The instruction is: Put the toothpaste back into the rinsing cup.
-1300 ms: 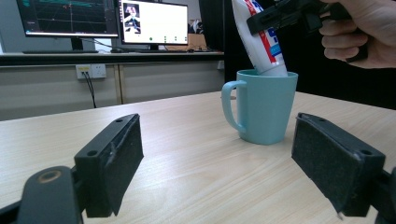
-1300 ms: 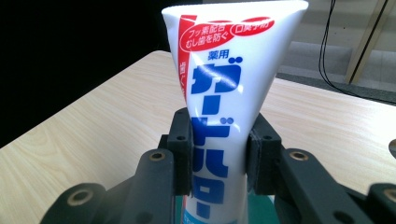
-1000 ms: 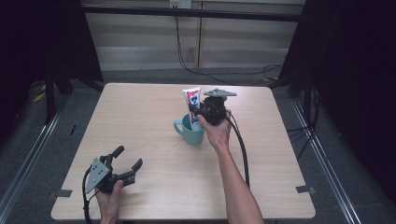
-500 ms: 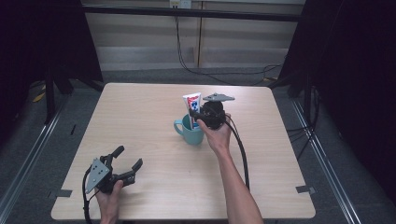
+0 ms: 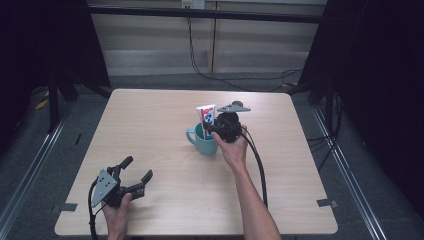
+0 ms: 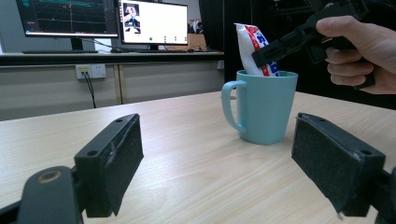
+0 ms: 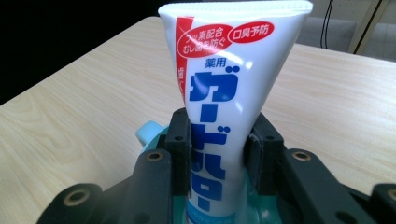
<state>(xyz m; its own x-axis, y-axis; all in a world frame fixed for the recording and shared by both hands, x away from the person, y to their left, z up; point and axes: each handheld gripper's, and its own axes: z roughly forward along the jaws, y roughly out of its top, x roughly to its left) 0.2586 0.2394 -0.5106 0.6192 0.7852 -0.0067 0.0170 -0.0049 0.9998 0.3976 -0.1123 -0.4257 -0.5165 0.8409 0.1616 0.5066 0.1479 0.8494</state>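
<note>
Wooden table [image 5: 150,130], white toothpaste tube [image 7: 224,93] with blue lettering, upright in teal mug [image 5: 204,141]

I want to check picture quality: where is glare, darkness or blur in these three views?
Right gripper view: a white glare patch on the glossy toothpaste tube, print sharp. High view: table evenly lit, surroundings very dark. Left gripper view: the near jaws slightly soft, the teal mug sharp, bright monitors behind.

surface: light wooden table [image 5: 165,120] | on it: teal mug [image 5: 204,142] near centre, standing upright
</note>
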